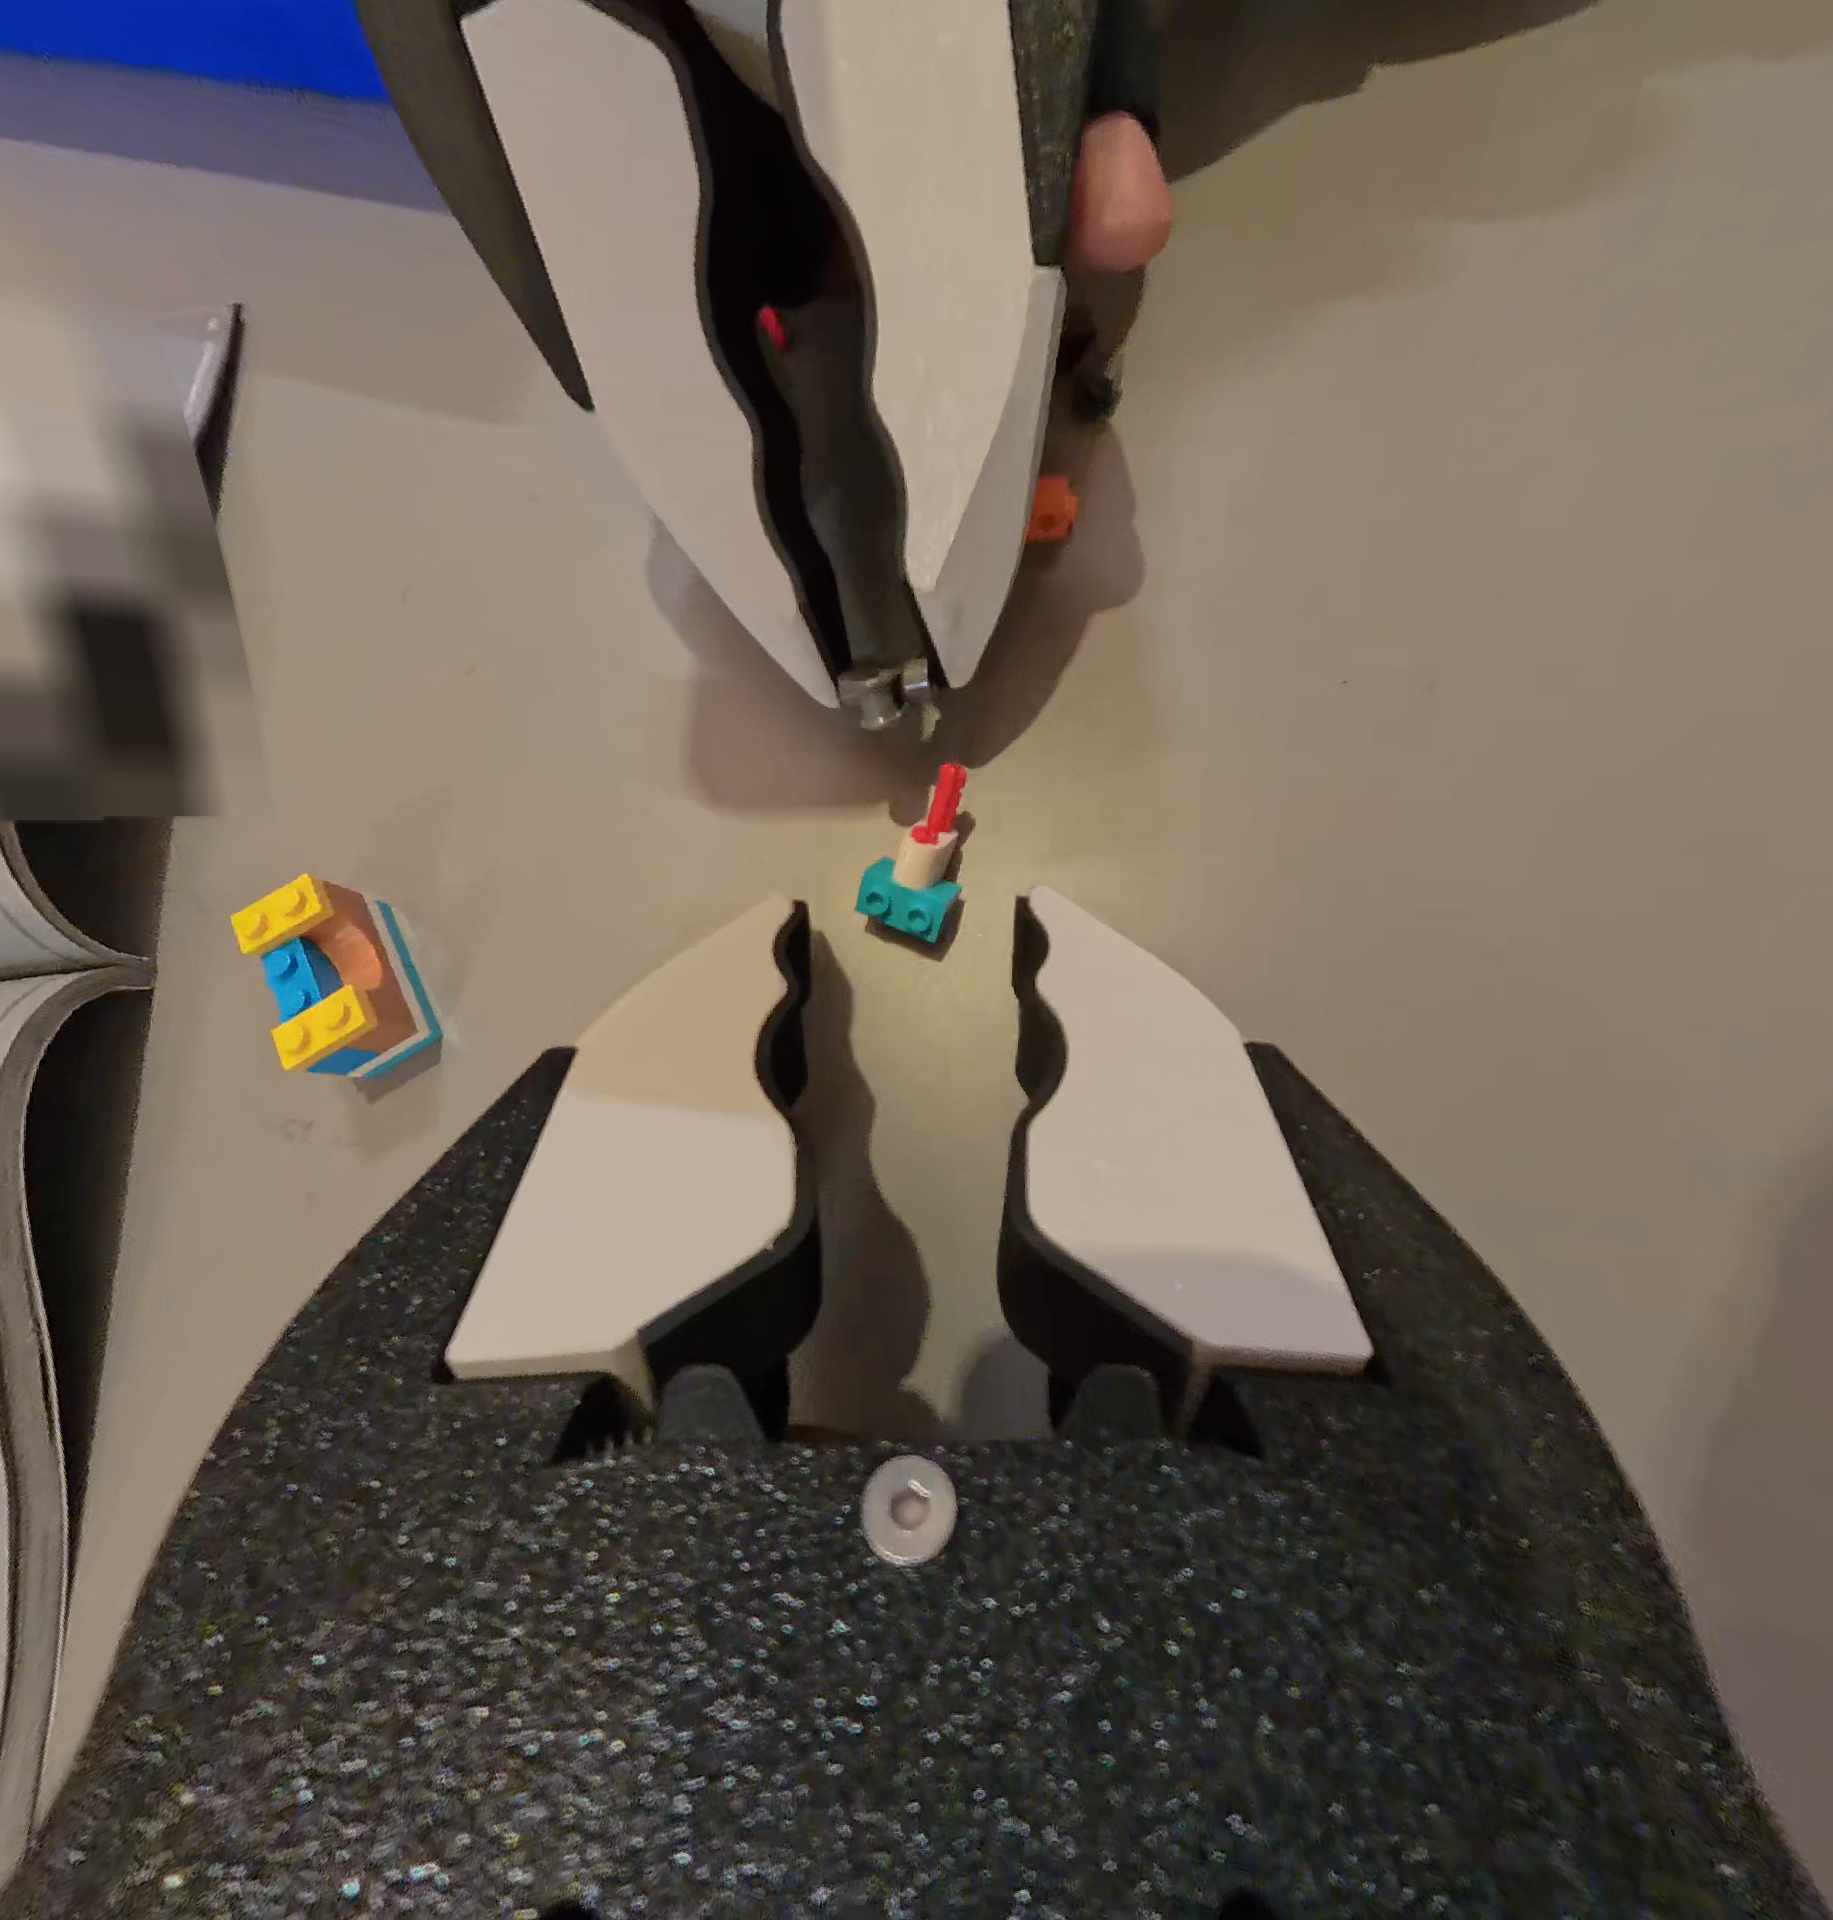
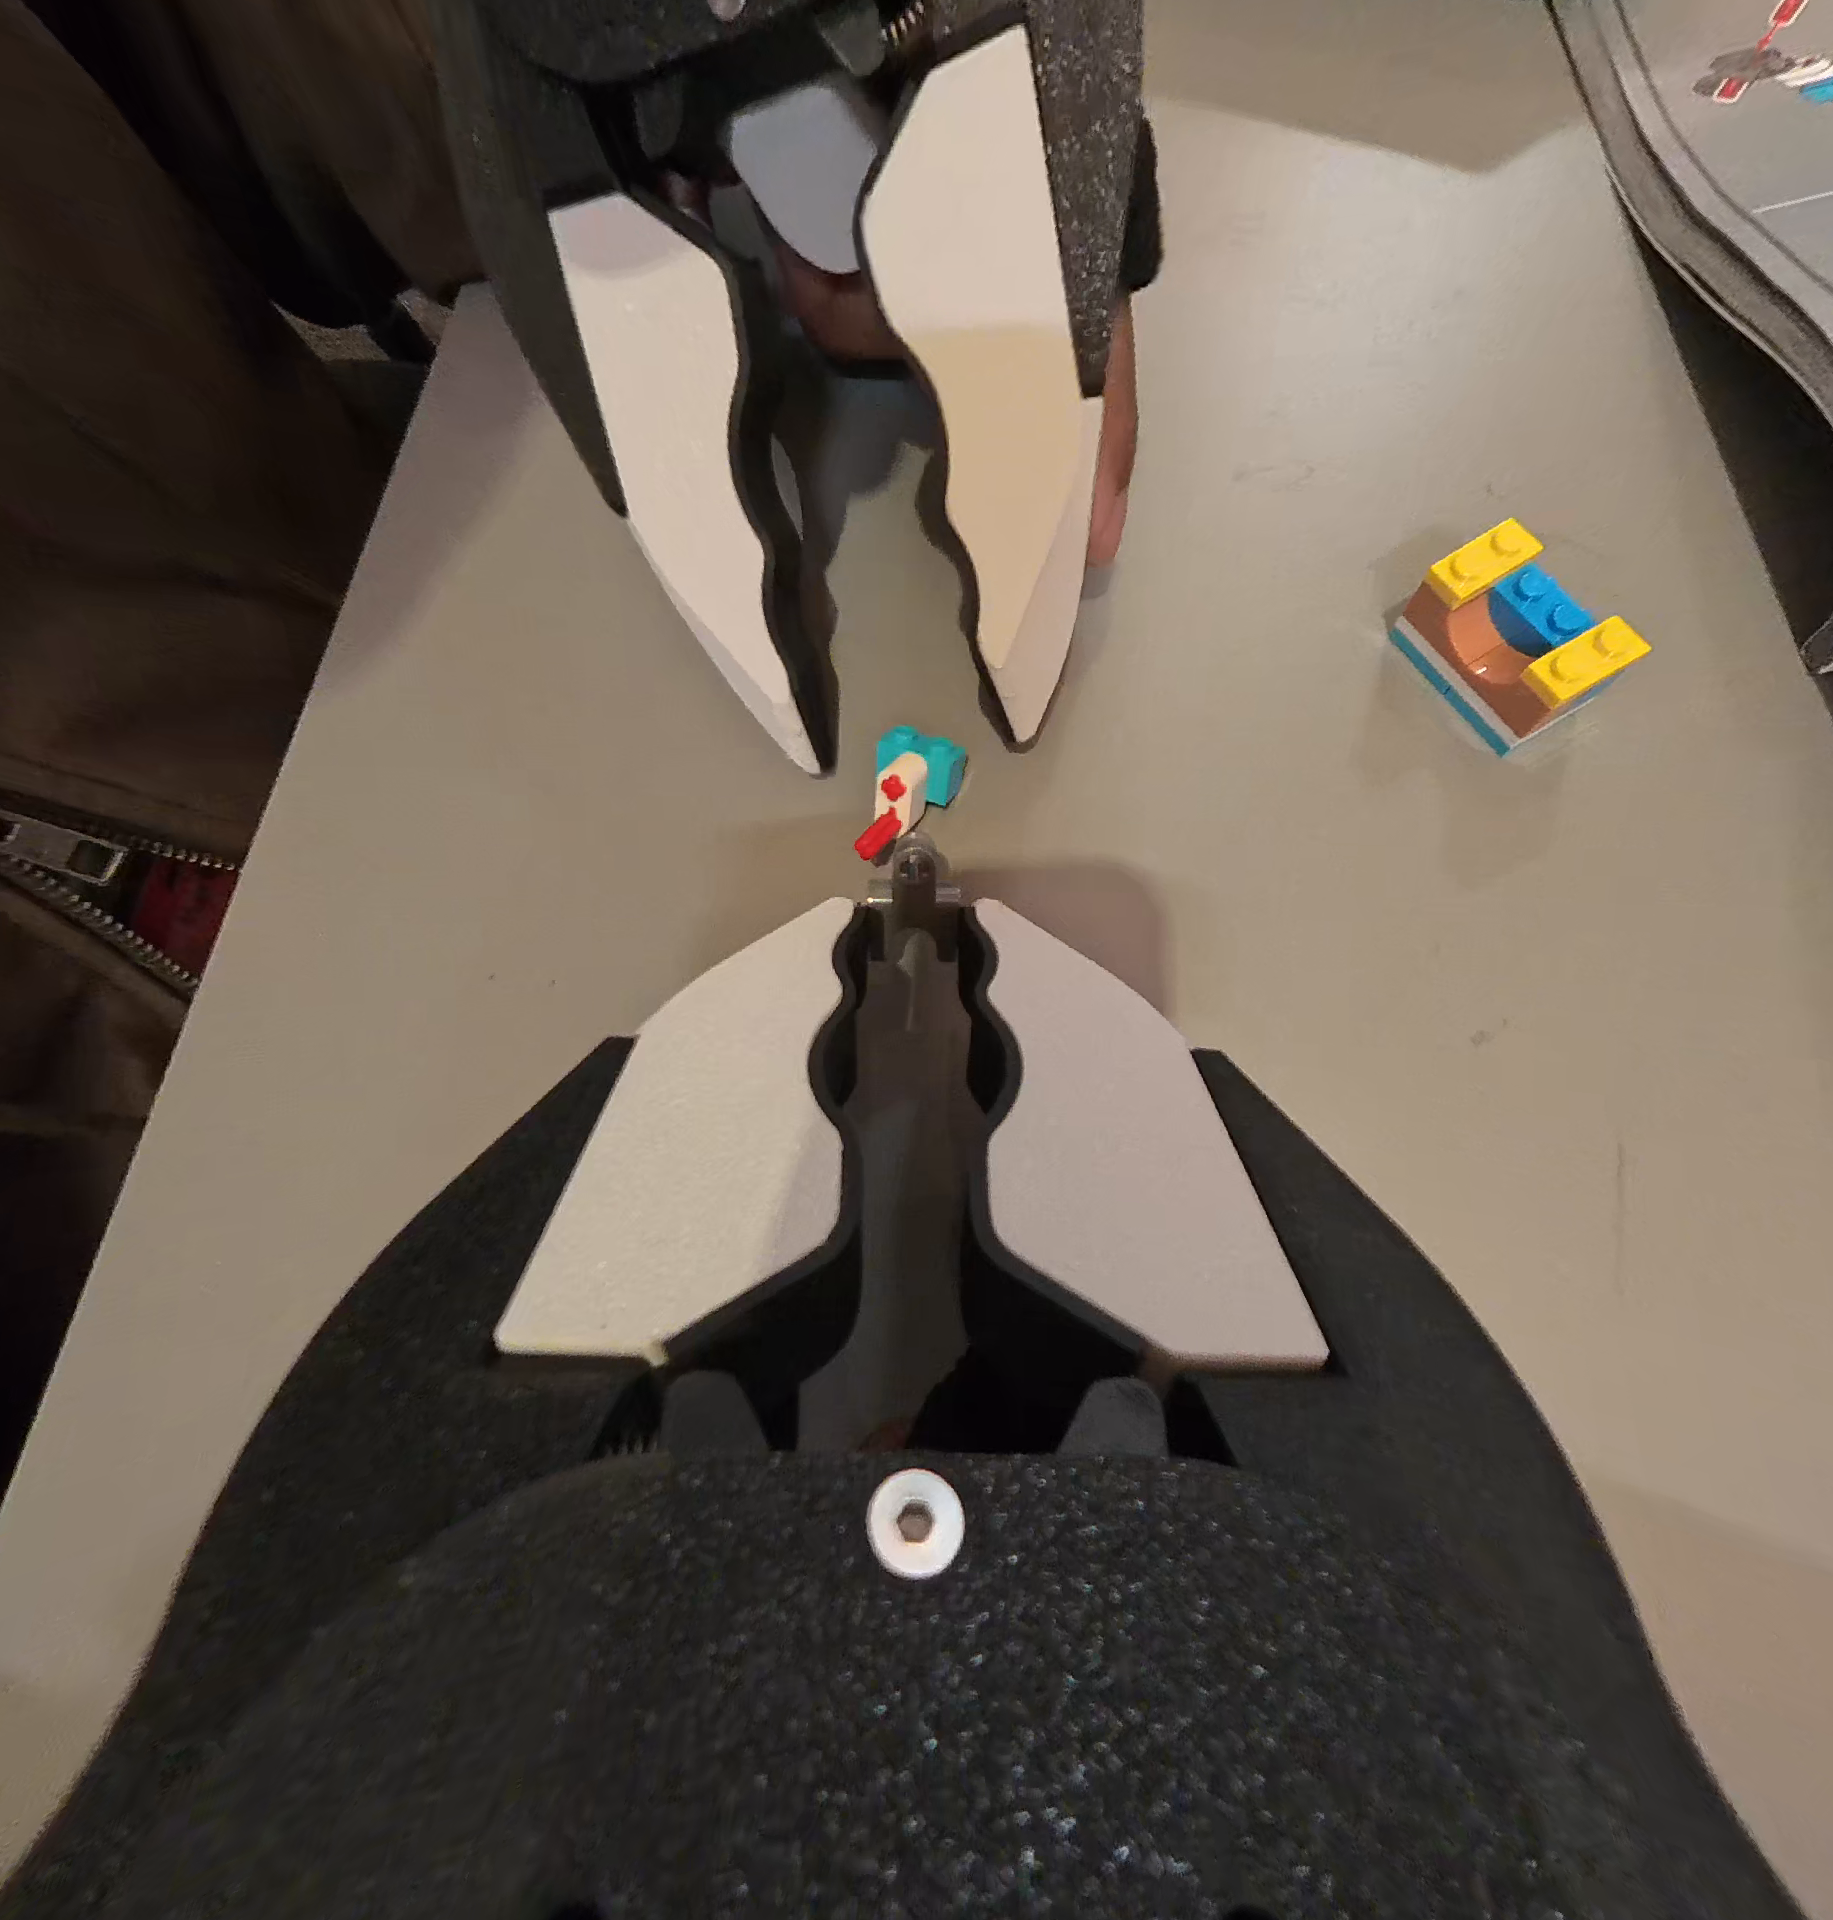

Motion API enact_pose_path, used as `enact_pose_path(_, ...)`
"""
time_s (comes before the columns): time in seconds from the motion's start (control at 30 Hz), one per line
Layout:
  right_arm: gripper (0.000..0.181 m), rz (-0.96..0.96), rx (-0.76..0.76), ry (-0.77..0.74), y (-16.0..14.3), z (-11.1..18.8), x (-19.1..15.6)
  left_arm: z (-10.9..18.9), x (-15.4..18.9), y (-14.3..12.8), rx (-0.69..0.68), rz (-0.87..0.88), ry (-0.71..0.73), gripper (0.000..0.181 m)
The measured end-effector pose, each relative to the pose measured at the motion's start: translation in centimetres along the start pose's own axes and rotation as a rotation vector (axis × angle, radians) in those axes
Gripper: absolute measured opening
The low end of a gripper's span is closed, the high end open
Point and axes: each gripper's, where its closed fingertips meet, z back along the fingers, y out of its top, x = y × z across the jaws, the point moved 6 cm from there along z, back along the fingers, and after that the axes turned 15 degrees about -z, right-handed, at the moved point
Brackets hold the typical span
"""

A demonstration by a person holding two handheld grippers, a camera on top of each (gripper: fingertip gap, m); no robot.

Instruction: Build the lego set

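A small assembly [image 1: 910, 883] lies on the beige table [image 1: 1514, 935]: a teal brick, a tan cylinder and a red pin sticking out. My left gripper [image 1: 914, 909] is open, its tips on either side of the teal brick without touching it. My right gripper [image 2: 914, 906] faces it and is shut on a long dark grey piece [image 2: 912, 871], whose tip sits just short of the red pin. In the left wrist view the right gripper [image 1: 896, 691] comes in from the top. In the right wrist view the small assembly [image 2: 917, 779] lies between the left gripper's tips [image 2: 917, 750].
A larger build of yellow, blue, brown and white bricks [image 1: 335, 977] [image 2: 1514, 634] lies off to the side. An orange piece [image 1: 1052, 509] lies behind the right gripper. An open instruction booklet [image 1: 18, 1143] [image 2: 1774, 260] lies at the table's edge. A person's dark jacket [image 2: 112, 727] is beside the table. Left and right tips are no more than a few centimetres apart.
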Motion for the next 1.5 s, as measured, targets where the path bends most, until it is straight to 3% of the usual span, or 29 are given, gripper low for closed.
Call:
enact_pose_path(0.13,0.016,0.004,0.001,0.002,0.0,0.0,-0.1,-0.3,-0.3,0.4,-0.007,-0.045,0.045,0.034)
enact_pose_path(0.3,0.016,0.008,0.001,-0.002,0.0,0.0,-0.4,-0.9,-0.3,0.8,-0.002,-0.107,-0.03,0.016)
enact_pose_path(0.47,0.017,0.001,0.0,-0.016,0.0,0.3,-0.5,-1.4,-0.5,1.3,0.024,-0.129,-0.04,0.013)
enact_pose_path(0.9,0.016,0.009,0.013,-0.107,1.0,3.3,-0.6,-0.3,-2.0,2.5,0.266,0.106,0.001,0.012)
enact_pose_path(1.17,0.016,0.042,-0.113,-0.127,1.0,3.5,-1.2,-0.7,-2.0,3.0,0.269,0.104,0.036,0.012)
enact_pose_path(1.5,0.016,0.033,-0.131,-0.122,0.6,2.6,-1.2,-1.0,-1.6,2.9,0.209,0.054,0.046,0.012)
